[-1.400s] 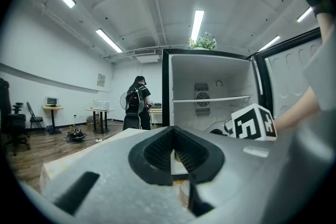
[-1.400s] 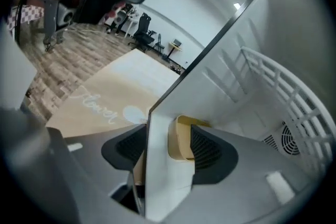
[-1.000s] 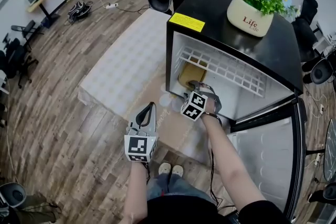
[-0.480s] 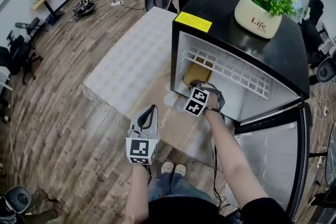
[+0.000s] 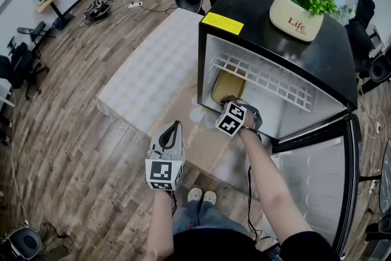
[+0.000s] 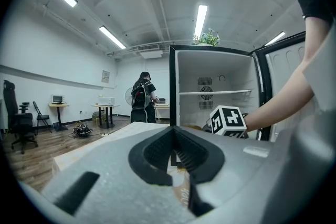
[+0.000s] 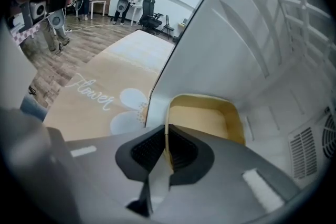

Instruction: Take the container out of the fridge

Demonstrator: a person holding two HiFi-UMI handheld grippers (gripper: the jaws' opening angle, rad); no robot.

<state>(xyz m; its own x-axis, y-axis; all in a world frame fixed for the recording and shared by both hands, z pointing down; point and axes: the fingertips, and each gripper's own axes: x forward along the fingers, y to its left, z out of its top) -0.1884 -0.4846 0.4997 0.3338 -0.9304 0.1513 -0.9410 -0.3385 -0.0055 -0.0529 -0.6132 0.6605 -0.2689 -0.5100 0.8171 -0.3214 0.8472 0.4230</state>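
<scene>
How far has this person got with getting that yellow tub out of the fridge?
Done: the fridge already stands with its door open. In hand: the right claw is closing on the near rim of the yellow container, which sits on the fridge's bottom. Left to do: pull it out. The left claw hangs idle outside.

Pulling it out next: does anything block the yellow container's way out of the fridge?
Nothing visible does. The right gripper is closing on the container, fingers on its near rim; the door stands open, the wire shelf above.
</scene>
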